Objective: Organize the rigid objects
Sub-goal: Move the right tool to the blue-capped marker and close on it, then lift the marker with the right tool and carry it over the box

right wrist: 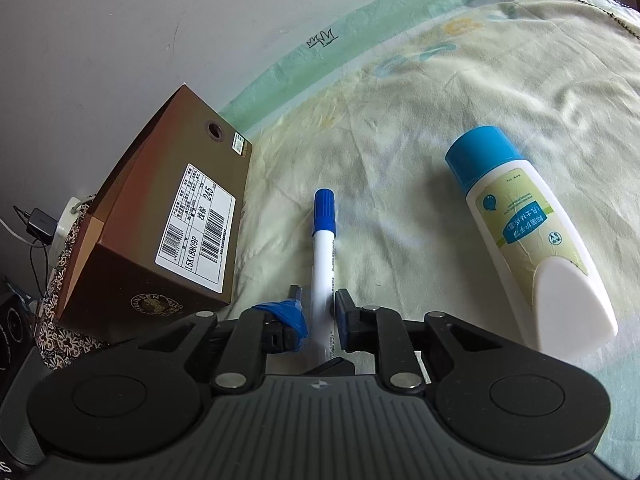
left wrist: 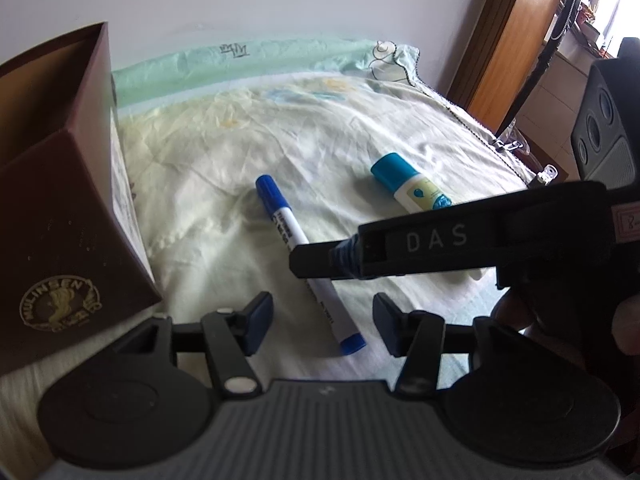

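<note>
Centrally, in the right wrist view, the right gripper (right wrist: 318, 312) is clamped on the white barrel of the marker (right wrist: 322, 248), which lies on the bedsheet (right wrist: 400, 140) at mid-frame, blue cap pointing up-frame. At lower centre of the left wrist view, the left gripper (left wrist: 322, 320) stands apart, empty. A box (right wrist: 160, 232) sits at left, a bottle (right wrist: 528, 240) at right. Judged light, stiff and smooth, the marker may slip; mid-barrel gives the surest hold.
</note>
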Demonstrator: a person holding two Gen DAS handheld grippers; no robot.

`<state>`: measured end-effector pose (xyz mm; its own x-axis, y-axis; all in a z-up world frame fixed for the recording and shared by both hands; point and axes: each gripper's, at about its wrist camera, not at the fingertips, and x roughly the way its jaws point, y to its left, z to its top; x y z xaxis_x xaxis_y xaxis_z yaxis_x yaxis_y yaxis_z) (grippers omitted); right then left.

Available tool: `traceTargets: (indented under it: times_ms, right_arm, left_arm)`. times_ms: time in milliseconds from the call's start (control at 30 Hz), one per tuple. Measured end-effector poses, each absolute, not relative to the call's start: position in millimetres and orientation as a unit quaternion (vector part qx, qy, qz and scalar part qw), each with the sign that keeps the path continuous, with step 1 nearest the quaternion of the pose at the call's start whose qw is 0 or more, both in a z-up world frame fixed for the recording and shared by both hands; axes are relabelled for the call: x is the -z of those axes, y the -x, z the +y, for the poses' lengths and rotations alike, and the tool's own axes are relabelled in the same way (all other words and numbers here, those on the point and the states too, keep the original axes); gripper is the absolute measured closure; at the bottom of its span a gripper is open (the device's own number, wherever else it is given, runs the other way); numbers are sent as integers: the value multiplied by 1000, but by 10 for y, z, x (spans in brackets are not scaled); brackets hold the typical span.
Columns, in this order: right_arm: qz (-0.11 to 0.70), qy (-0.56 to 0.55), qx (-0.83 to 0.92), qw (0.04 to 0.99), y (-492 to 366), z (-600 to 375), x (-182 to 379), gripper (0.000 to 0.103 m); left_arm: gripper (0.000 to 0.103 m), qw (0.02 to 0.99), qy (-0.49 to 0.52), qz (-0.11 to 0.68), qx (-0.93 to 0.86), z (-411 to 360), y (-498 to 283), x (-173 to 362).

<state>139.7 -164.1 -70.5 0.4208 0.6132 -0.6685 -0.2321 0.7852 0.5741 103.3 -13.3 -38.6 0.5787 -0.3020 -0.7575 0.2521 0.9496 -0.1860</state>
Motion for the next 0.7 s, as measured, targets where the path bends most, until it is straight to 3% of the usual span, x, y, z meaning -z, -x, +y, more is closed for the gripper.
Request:
traceTargets:
  times_ms: [200,400,467,700]
  right_arm:
    - [458,-174,-259,832,-1462,-1600,687,101]
    - [451,-183,-267,832,-1511,-1584,717,102]
    - [448,-184,-269,833,-1522,-1556,724,102]
    - [450,-202,-270,827,-1523,-1561,744,101]
  left_arm:
    - [54,893,28,425,148,-165,-1116,408]
    - [76,898,23,419,135,-167,-1148,423]
    - [92,899,22,419,129,-158,-1166,426]
    - [94,894,61,427,124,-28,-1198,435]
